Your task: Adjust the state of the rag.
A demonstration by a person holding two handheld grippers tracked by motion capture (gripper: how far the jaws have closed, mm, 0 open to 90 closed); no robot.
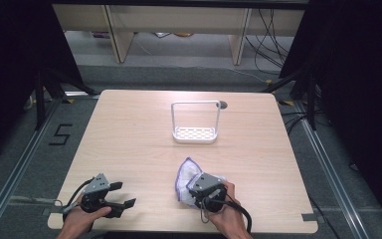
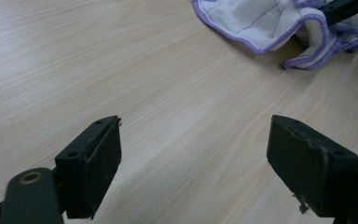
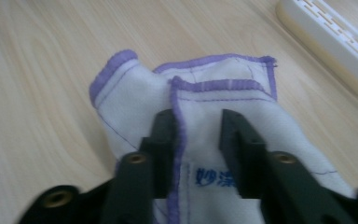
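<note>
White cloth (image 3: 223, 121) with purple trim was pinched by the right claw (image 3: 196, 135).

A raised fold of the cloth was gripped between the narrowed jaws of the right claw, the rest being spread on the wooden counter (image 1: 129, 144) ahead of and under it; a white rack (image 1: 195, 122) was seen well beyond. The left claw (image 2: 193, 154) was held wide open over bare counter, nothing between its jaws, with the cloth lying well ahead of it.
</note>
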